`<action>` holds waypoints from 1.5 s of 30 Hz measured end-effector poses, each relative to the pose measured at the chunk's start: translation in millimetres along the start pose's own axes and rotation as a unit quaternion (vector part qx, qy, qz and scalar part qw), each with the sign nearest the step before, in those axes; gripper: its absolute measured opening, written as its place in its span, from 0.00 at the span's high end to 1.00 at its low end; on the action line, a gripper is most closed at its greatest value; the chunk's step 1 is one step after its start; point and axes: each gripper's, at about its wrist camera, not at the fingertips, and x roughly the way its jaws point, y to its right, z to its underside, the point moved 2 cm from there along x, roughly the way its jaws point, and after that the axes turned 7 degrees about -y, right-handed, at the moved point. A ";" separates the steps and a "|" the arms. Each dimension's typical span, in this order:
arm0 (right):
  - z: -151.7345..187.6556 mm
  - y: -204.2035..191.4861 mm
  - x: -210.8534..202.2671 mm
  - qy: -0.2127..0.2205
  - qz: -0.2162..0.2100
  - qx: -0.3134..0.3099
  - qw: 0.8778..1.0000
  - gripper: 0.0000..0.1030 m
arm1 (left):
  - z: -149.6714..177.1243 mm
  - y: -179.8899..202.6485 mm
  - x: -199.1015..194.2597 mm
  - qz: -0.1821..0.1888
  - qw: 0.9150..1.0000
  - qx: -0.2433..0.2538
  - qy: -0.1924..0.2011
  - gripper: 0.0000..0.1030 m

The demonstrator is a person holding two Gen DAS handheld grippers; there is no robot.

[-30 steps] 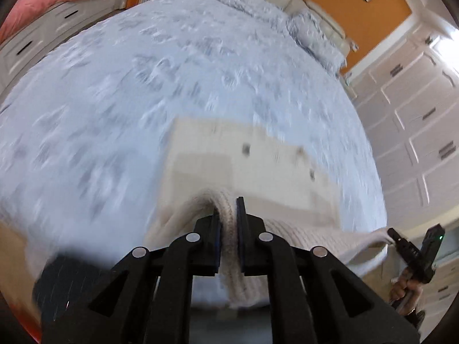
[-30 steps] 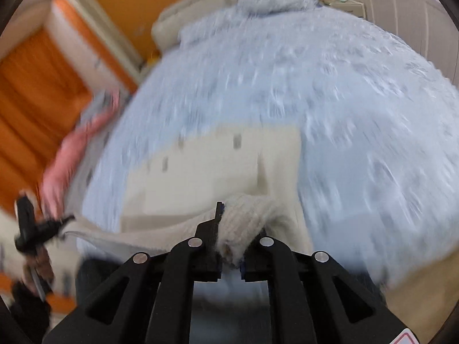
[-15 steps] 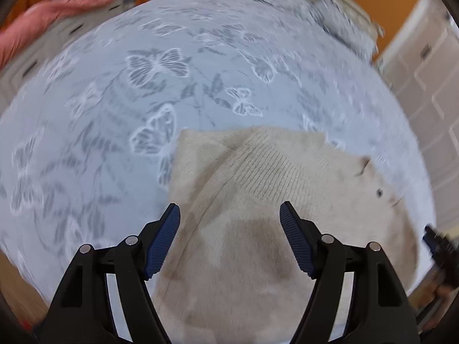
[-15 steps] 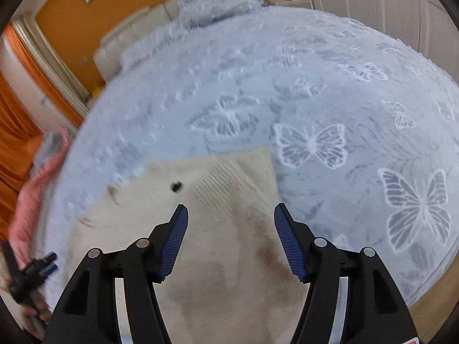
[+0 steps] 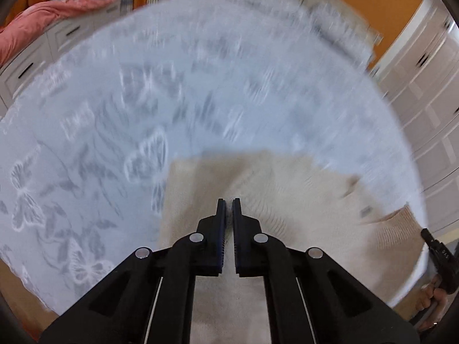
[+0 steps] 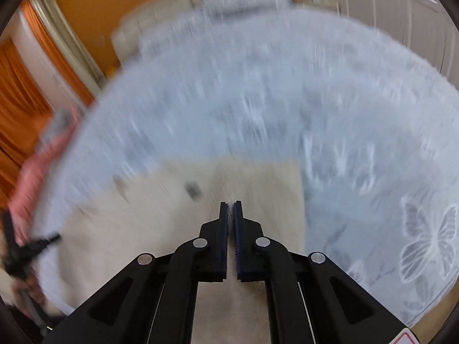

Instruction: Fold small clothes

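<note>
Mid-fold: both hand-held grippers, left (image 5: 228, 200) and right (image 6: 231, 203), have just clenched empty above the cream sweater (image 5: 200, 189) at lower centre; next, regrasp an edge.

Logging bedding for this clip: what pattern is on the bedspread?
Pale grey-blue bedspread with white butterflies; sharpest in the right wrist view, lower right.

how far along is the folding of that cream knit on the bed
Done: the cream knit garment looks folded once and lies on the bed. In hand: the left tool and right tool have just been closing low over it, jaws shut; whether they pinch cloth is unclear. Left: a ribbed corner stands up near the bed's edge, so more folding and flattening seems likely.
</note>
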 end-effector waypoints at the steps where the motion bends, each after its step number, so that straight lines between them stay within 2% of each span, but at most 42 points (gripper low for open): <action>1: -7.8 -1.0 -16.2 0.023 -0.011 0.003 1.000 0.97 | -5.6 0.4 -16.7 0.013 1.000 -0.005 0.018 0.97; 3: -19.0 -0.7 -30.6 0.052 -0.015 0.005 0.999 0.97 | -15.4 -0.3 -27.4 0.012 0.999 -0.008 0.037 0.97; 5: -27.0 7.4 -8.7 0.041 0.012 0.004 0.999 0.97 | -25.7 -5.8 -10.9 -0.015 0.999 -0.009 0.033 0.97; 6: -28.1 14.4 11.0 0.020 0.026 0.012 0.999 0.97 | -29.2 -10.8 3.7 -0.025 0.999 -0.018 0.022 0.97; 9: -15.5 54.1 89.7 -0.079 0.059 0.069 0.993 0.97 | -25.7 -33.3 72.5 -0.062 0.996 -0.050 -0.048 0.97; 11: -4.0 63.7 119.2 -0.123 0.093 0.060 0.986 0.97 | -14.7 -38.9 101.9 -0.088 0.992 -0.045 -0.076 0.96; 13: -0.6 59.1 120.3 -0.122 0.104 0.047 0.986 0.96 | -12.3 -32.8 99.5 -0.097 0.993 -0.030 -0.060 0.96; 16: -2.3 41.4 89.7 -0.085 0.106 0.059 0.989 0.91 | -14.2 -17.2 76.5 -0.100 0.994 -0.004 -0.051 0.95; 17: 1.8 24.7 75.9 -0.066 0.098 0.047 0.992 0.87 | -12.0 -9.3 65.1 -0.100 0.994 0.010 -0.039 0.94; 18: 7.8 4.4 66.8 -0.059 0.082 0.027 0.995 0.87 | -8.0 -0.4 56.1 -0.100 0.994 0.022 -0.029 0.95; 20: 26.5 -31.4 65.0 -0.071 0.042 -0.011 0.997 0.87 | 7.6 29.5 36.1 -0.077 0.996 0.049 -0.016 0.94; 22: 67.2 -84.9 77.0 -0.123 -0.019 -0.061 0.990 0.87 | 32.6 62.6 34.3 -0.050 0.996 0.070 -0.028 0.94; 24: 116.3 -132.3 97.8 -0.187 -0.074 -0.096 0.975 0.88 | 64.6 89.2 51.3 -0.035 0.994 0.085 -0.061 0.91; 27: 156.1 -152.6 110.8 -0.226 -0.069 -0.137 0.962 0.93 | 92.8 97.7 70.7 -0.051 0.990 0.089 -0.100 0.91; 29: 157.9 -126.1 106.3 -0.223 -0.034 -0.136 0.965 0.99 | 101.6 76.3 70.3 -0.060 0.990 0.073 -0.104 0.91; 32: 137.6 -40.3 88.4 -0.212 0.025 -0.055 0.975 1.00 | 103.0 21.2 50.9 -0.087 0.991 0.034 -0.094 0.91; 34: 132.5 15.4 72.6 -0.208 0.062 -0.004 0.976 1.00 | 101.6 -19.2 42.0 -0.095 0.991 0.004 -0.097 0.93; 35: 130.1 40.2 62.5 -0.206 0.051 0.026 0.977 1.00 | 103.3 -32.5 38.4 -0.103 0.990 -0.010 -0.098 0.95; 36: 128.1 53.2 55.1 -0.202 0.059 0.047 0.977 1.00 | 104.6 -43.1 35.5 -0.095 0.990 -0.022 -0.099 0.97; 37: 125.5 62.3 46.2 -0.196 0.088 0.057 0.975 1.00 | 105.8 -51.2 29.1 -0.086 0.991 -0.039 -0.096 0.97; 38: 123.6 65.3 38.6 -0.191 0.084 0.062 0.976 1.00 | 107.1 -53.6 24.1 -0.082 0.991 -0.050 -0.092 0.97; 39: 123.1 65.9 33.1 -0.187 0.076 0.069 0.977 0.94 | 108.6 -53.9 19.4 -0.075 0.991 -0.059 -0.091 0.96; 40: 124.9 65.1 27.3 -0.184 0.070 0.079 0.977 0.89 | 111.9 -53.3 14.8 -0.061 0.991 -0.075 -0.090 0.83; 41: 129.5 63.4 24.3 -0.186 0.061 0.087 0.977 0.76 | 116.1 -52.4 11.0 -0.042 0.991 -0.094 -0.089 0.69; 42: 135.2 61.1 23.3 -0.188 0.052 0.092 0.977 0.56 | 121.6 -52.0 7.5 -0.020 0.989 -0.122 -0.083 0.44; 43: 141.2 59.4 25.1 -0.190 0.042 0.099 0.976 0.48 | 126.6 -53.3 5.5 -0.008 0.986 -0.145 -0.078 0.32; 44: 147.5 54.7 29.2 -0.191 0.038 0.104 0.975 0.45 | 134.0 -56.1 4.6 0.000 0.981 -0.179 -0.071 0.17; 45: 153.4 53.5 35.0 -0.197 0.036 0.112 0.973 0.45 | 141.2 -59.4 7.6 0.007 0.975 -0.209 -0.069 0.14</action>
